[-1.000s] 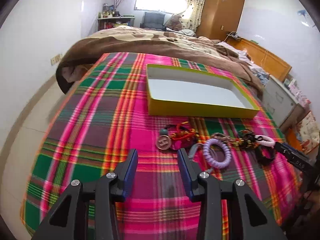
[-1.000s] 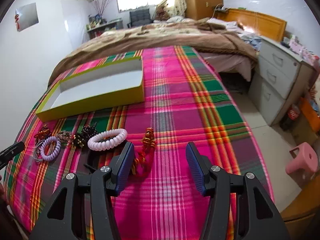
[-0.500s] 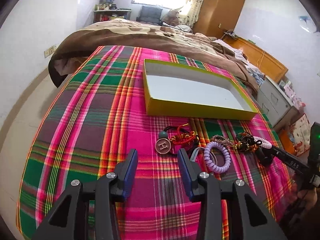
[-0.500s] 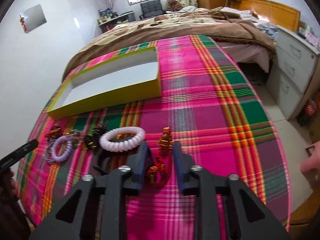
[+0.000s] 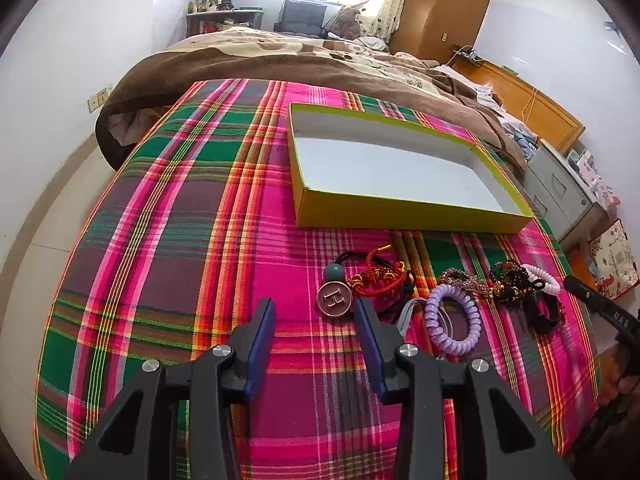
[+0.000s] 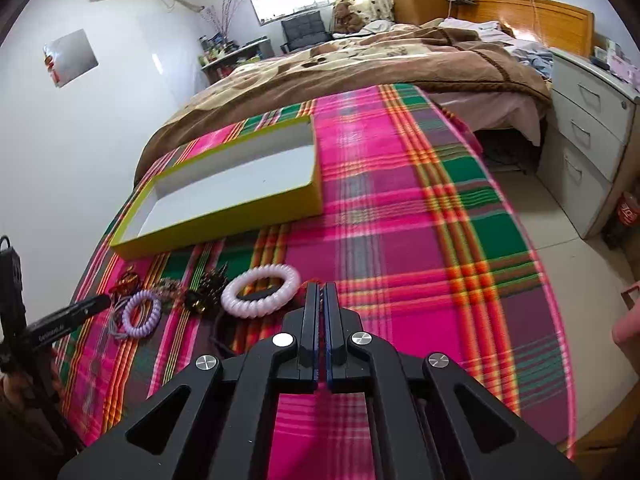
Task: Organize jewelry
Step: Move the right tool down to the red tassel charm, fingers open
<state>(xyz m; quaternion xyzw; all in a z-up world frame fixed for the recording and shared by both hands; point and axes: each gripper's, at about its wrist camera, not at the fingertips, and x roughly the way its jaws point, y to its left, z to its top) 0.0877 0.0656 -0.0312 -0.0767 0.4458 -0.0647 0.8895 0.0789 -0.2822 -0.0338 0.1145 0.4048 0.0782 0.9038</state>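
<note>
An empty yellow box [image 5: 404, 216] [image 6: 224, 222] lies on the plaid blanket. In front of it lies a row of jewelry: a round H pendant [image 5: 334, 299], a red knotted cord [image 5: 376, 278], a purple coil bracelet [image 5: 452, 322] [image 6: 141, 313], dark beads [image 5: 508, 280] [image 6: 210, 284] and a white coil bracelet [image 5: 544, 278] [image 6: 260, 290]. My left gripper [image 5: 314, 316] is open just before the pendant. My right gripper [image 6: 320, 294] is shut on the red-gold ornament, which its fingers hide; only a red sliver shows at the tips.
The plaid blanket [image 5: 180, 240] covers the bed end, with a brown duvet [image 5: 280, 60] behind the box. Grey drawers [image 6: 588, 128] stand at the right beside bare floor. A pink stool [image 6: 630, 320] is at the right edge.
My right gripper closed on the red-gold ornament right of the white bracelet. My left gripper moved forward, closer to the H pendant, and stayed open.
</note>
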